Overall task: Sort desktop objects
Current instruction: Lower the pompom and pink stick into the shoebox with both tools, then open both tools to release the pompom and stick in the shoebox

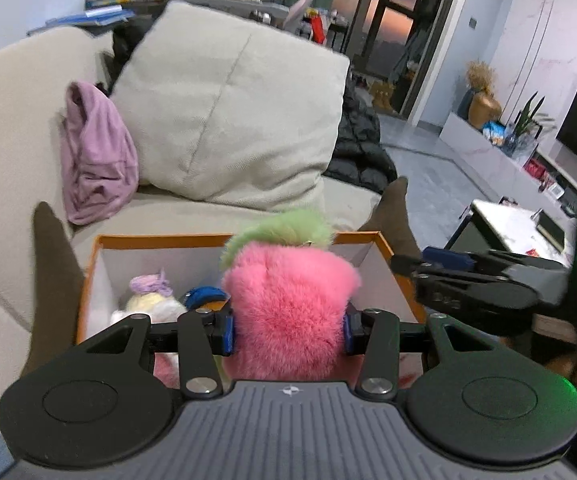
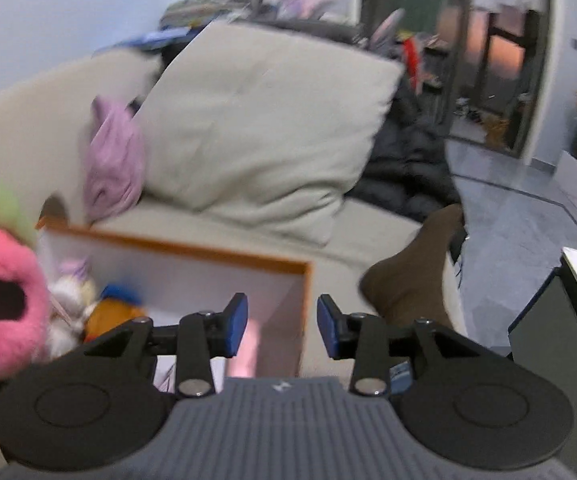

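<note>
Left claw point(image 1: 288, 330) clamps pink plush point(image 1: 288, 312); right claw point(image 2: 282, 326) parted, empty.

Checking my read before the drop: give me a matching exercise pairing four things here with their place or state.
Things:
1. pink plush toy
2. right gripper
3. purple cloth
4. orange box

States:
A. open, nothing between its fingers
B. on the sofa beside the cushion
C. clamped in the left gripper
D. holds small toys already

Pairs: 1-C, 2-A, 3-B, 4-D
</note>
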Action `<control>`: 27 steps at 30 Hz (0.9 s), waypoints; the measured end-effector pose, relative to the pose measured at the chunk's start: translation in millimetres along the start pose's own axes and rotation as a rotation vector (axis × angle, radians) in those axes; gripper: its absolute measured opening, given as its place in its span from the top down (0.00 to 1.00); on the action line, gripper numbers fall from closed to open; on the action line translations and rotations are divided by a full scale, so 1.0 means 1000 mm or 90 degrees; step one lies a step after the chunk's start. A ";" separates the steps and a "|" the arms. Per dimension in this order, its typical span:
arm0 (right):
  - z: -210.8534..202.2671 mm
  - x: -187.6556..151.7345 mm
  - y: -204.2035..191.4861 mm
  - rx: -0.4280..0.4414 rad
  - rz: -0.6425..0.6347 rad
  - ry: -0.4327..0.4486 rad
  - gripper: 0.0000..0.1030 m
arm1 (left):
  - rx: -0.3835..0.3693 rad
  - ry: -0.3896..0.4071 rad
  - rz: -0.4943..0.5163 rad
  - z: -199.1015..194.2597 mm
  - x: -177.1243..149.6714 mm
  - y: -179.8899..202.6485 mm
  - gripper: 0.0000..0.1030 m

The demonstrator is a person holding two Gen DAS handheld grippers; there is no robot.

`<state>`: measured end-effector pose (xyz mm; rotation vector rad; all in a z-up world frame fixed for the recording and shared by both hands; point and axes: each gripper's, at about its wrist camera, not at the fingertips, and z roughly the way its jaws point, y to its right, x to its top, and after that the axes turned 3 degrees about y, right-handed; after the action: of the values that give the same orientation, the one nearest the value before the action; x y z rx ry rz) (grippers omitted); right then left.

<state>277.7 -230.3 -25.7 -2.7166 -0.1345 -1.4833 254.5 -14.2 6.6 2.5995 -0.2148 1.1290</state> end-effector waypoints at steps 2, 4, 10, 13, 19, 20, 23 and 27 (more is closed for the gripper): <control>0.003 -0.005 0.006 0.011 0.021 0.015 0.60 | 0.002 -0.015 0.001 0.018 0.001 0.001 0.50; 0.006 -0.006 0.009 0.022 0.023 0.024 0.57 | 0.008 -0.035 -0.001 0.038 0.002 0.001 0.50; 0.013 -0.018 0.015 0.044 0.033 0.005 0.51 | 0.011 -0.089 0.011 0.084 -0.006 0.005 0.49; 0.016 -0.023 0.015 0.047 0.026 -0.008 0.49 | 0.023 -0.112 0.004 0.097 -0.010 0.002 0.48; 0.012 -0.027 0.012 0.048 0.022 -0.011 0.48 | 0.036 -0.105 -0.006 0.090 -0.013 0.000 0.47; 0.010 -0.027 0.011 0.047 0.021 -0.010 0.48 | 0.037 -0.100 -0.005 0.087 -0.012 0.001 0.47; 0.004 -0.028 0.008 0.046 0.024 -0.007 0.48 | 0.042 -0.085 -0.008 0.072 -0.010 0.003 0.47; -0.007 -0.026 0.000 0.054 0.021 0.004 0.48 | 0.040 -0.042 -0.010 0.039 -0.011 0.008 0.47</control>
<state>257.5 -232.1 -44.0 -2.6348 -0.1478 -1.4438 271.3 -34.4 -25.0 2.6917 -0.1755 1.0617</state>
